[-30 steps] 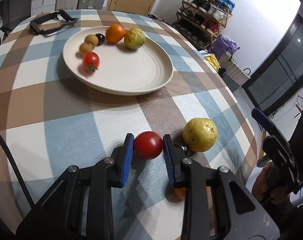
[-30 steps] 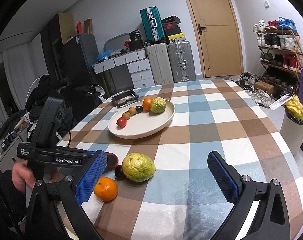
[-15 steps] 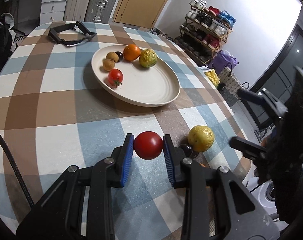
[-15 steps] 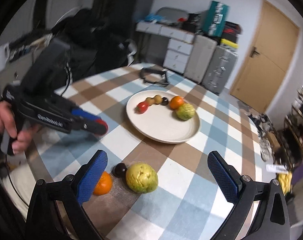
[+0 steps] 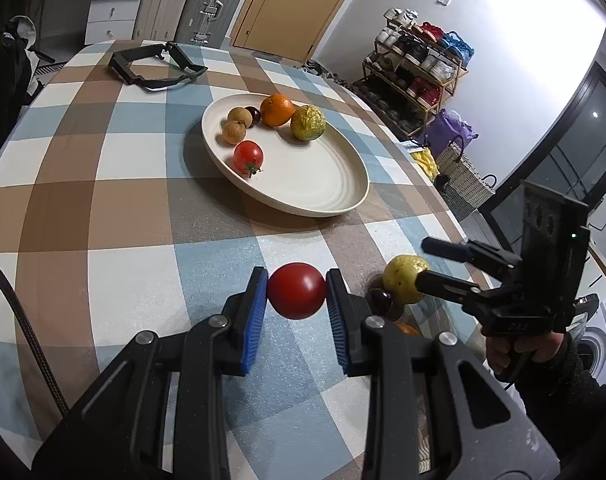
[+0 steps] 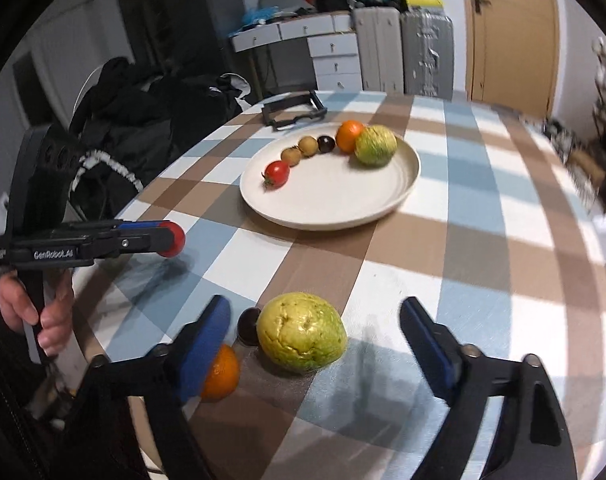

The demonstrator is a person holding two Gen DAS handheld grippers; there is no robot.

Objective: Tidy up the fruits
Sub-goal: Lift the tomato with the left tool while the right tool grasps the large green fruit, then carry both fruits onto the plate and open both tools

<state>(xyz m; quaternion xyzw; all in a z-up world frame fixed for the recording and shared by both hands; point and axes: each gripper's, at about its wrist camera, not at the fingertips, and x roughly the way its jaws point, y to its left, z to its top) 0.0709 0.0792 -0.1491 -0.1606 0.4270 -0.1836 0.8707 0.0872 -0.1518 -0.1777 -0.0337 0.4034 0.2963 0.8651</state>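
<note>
My left gripper (image 5: 297,294) is shut on a red tomato (image 5: 297,298), held just above the checked tablecloth; the right wrist view shows the tomato (image 6: 175,239) at its tips. My right gripper (image 6: 317,322) straddles a yellow-green fruit (image 6: 303,338) on the table. Its jaws are closing, and gaps show between the pads and the fruit. Beside that fruit lie a small dark fruit (image 6: 249,326) and an orange (image 6: 222,376), partly behind the left finger. The cream plate (image 5: 323,188) further back carries a small tomato, two brown fruits, a dark one, an orange and a green-yellow fruit.
A black folding frame (image 5: 155,66) lies beyond the plate near the far edge. The round table's edge (image 5: 443,200) drops off on the right towards a shoe rack and baskets. Suitcases, drawers and a door line the back wall.
The right gripper swung in from the side and down over the yellow-green fruit, and its jaws narrowed. The left gripper kept the tomato and drew back slightly from the plate.
</note>
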